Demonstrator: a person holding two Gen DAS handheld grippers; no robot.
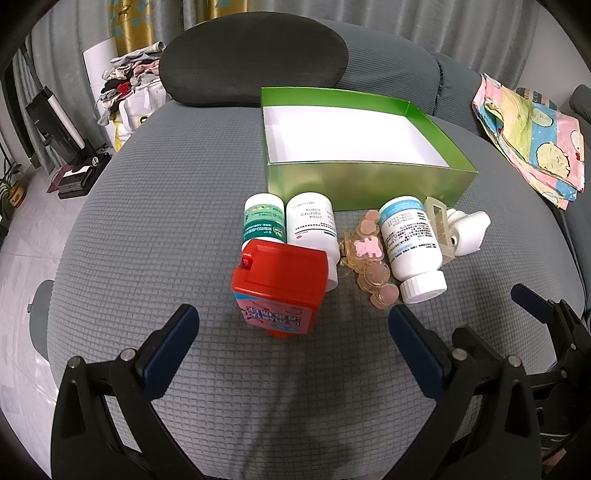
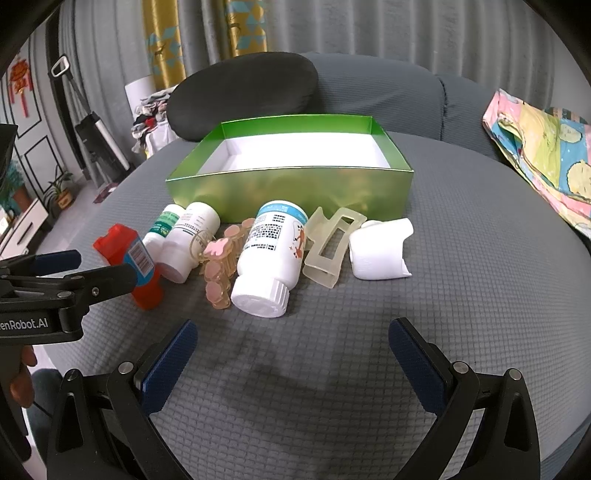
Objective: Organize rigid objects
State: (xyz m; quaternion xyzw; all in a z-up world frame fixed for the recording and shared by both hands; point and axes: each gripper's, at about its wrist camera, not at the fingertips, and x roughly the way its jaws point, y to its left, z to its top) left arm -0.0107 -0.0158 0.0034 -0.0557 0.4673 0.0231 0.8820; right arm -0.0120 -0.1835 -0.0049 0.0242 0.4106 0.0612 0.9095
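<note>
You are working over a grey cushion (image 1: 155, 229) with a quilted, waffle-like weave, backed by a dark oval pillow (image 1: 255, 55) and grey pleated curtains (image 2: 369, 33) with a yellow patterned panel. A bright cartoon-print cloth (image 1: 535, 140) is lying at the right edge, and pale floor tiles are showing at the far left. A shiny green box (image 1: 369, 182) with white inner walls is sitting open near the back of the cushion. Just in front of it the items are lying in a loose row: a red flat-sided bottle (image 1: 280, 291) with a pink label at the left, touching two white pill bottles (image 1: 291, 229) lying side by side, then a translucent peach hair clip (image 1: 373, 262) with round pink studs, a larger white bottle (image 1: 410, 240) with a blue label and ribbed cap, a frosted yellowish claw clip (image 2: 328, 247), and a smooth white curved plastic piece (image 2: 380, 249). Your left gripper (image 1: 293, 326) is hovering with its blue textured pads wide apart, the red bottle sitting just ahead between them but untouched. Your right gripper (image 2: 293, 341) is also spread open and holding nothing, pointing at the bare cushion before the larger bottle.
</note>
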